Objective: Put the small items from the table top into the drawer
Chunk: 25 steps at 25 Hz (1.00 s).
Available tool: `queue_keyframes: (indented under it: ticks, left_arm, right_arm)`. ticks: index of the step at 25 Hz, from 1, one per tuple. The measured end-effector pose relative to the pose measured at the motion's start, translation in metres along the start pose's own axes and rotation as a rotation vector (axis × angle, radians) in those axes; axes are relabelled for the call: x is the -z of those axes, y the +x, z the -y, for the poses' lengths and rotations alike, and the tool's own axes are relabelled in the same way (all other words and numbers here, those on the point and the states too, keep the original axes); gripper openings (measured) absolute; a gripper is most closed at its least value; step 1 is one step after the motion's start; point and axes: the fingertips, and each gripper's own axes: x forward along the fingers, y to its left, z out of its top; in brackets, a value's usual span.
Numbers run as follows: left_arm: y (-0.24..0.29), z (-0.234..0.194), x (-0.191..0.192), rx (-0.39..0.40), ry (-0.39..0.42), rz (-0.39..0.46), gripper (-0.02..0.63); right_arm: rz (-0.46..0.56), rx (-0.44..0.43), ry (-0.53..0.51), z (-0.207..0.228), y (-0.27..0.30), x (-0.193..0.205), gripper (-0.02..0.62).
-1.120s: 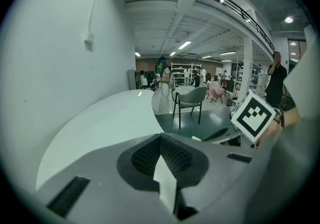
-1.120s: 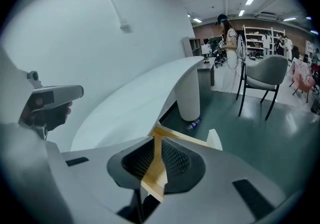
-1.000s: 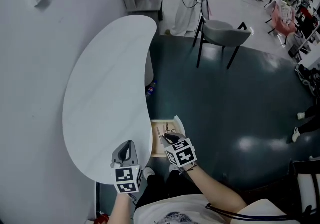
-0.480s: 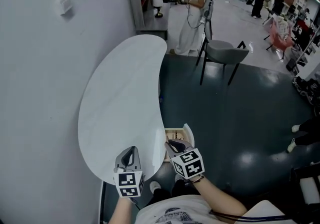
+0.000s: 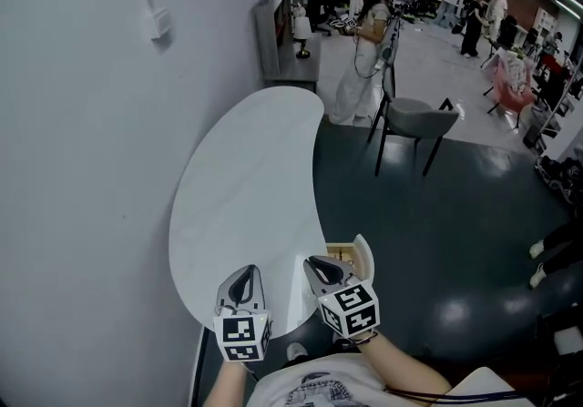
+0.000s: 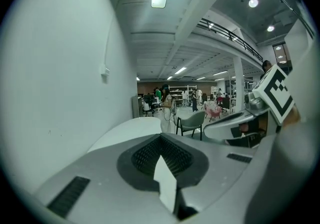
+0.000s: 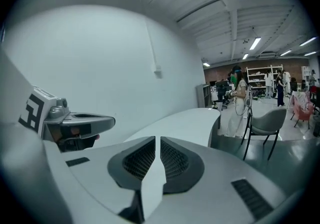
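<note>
- Left gripper (image 5: 243, 274): over the near end of the table (image 5: 246, 178), jaws clenched together, nothing in them.
- Right gripper (image 5: 316, 263): at the table's near right edge, jaws a thin slit apart, having just been closing, with nothing between them.
- Drawer (image 5: 365, 258): pulled open under that same edge, just beside the right gripper. Its small contents are too dim to name.
- Chair (image 5: 414, 117): on the floor, off the table's far right end.

Only a corner of the open drawer (image 5: 357, 257) shows, at the near right edge of the table (image 5: 246, 187). The rest lies behind the right gripper (image 5: 317, 263) (jaws just closing to a thin slit, nothing between them), and its contents are too small to tell. Both forearms (image 5: 401, 369) run off the near edge. The people (image 5: 363, 18) far across the room are too small to make out.
</note>
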Motion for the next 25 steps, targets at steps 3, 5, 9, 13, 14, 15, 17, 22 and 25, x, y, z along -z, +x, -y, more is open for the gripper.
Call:
queue_keyframes:
  ticks: [3, 5, 9, 13, 14, 15, 17, 22, 25]
  left_arm:
    - [-0.014, -0.012, -0.009, -0.007, 0.004, 0.022, 0.017]
    - [-0.021, -0.018, -0.014, -0.009, 0.008, 0.036, 0.017]
    - [-0.031, -0.029, -0.027, -0.008, 0.010, 0.064, 0.017]
    - [-0.033, -0.031, -0.034, -0.001, 0.009, 0.084, 0.016]
    - [-0.032, -0.032, -0.035, -0.001, 0.008, 0.086, 0.015]
    - [-0.031, -0.034, -0.035, -0.001, 0.007, 0.087, 0.015]
    - [-0.030, -0.038, -0.035, 0.000, 0.005, 0.088, 0.015]
    - [-0.033, -0.036, -0.039, 0.005, 0.002, 0.095, 0.017]
    - [-0.030, -0.034, -0.040, 0.013, 0.003, 0.097, 0.015]
  right_arm:
    - [0.038, 0.003, -0.005, -0.019, -0.003, -0.014, 0.043]
    - [0.064, 0.002, -0.012, -0.030, -0.005, -0.025, 0.038]
    - [0.109, -0.001, -0.037, -0.047, -0.007, -0.047, 0.031]
    - [0.122, 0.015, -0.057, -0.050, -0.007, -0.056, 0.021]
    - [0.122, 0.019, -0.059, -0.051, -0.006, -0.057, 0.021]
    - [0.122, 0.021, -0.060, -0.051, -0.004, -0.058, 0.021]
    - [0.121, 0.017, -0.065, -0.054, 0.000, -0.060, 0.020]
    - [0.113, 0.009, -0.070, -0.059, -0.001, -0.061, 0.020]
    - [0.108, 0.009, -0.066, -0.059, -0.001, -0.059, 0.020]
